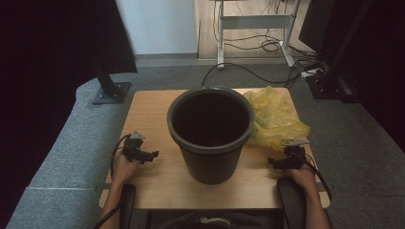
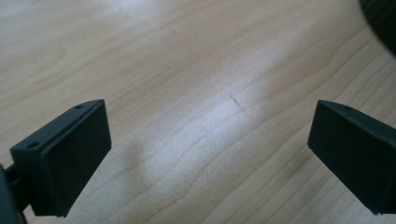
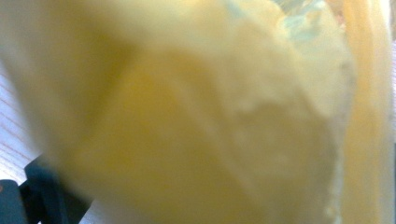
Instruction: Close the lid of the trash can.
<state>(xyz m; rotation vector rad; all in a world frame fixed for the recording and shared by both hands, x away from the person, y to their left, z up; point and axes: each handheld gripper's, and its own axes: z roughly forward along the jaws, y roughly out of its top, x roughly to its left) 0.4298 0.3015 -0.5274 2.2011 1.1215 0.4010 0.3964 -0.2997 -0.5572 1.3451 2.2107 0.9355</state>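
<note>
A dark plastic bin [image 1: 210, 136] stands upright in the middle of the small wooden table [image 1: 148, 114], with its round mouth open to the top. A crumpled yellow plastic bag [image 1: 276, 118] lies just beside the bin, by the table's far right corner, and it touches or nearly touches the bin's rim. The bag is a loose heap, so it has no clear long way. The right gripper [image 1: 278, 163] sits near the right edge of the table, just in front of the bag, so this hand is much the nearer one. In the right gripper view the yellow bag [image 3: 210, 116] is so close and blurry that the jaws are covered, and I cannot tell if they are wide, narrow or pinching the bag. The left gripper [image 1: 149, 155] sits near the left edge, on the other side of the bin and well apart from the bag. In the left gripper view its jaws stand wide with bare wood between them, and they hold nothing. My guess is that the bag should go into or over the bin, with the right hand taking it first. I see no brand, label or writing on anything.
</note>
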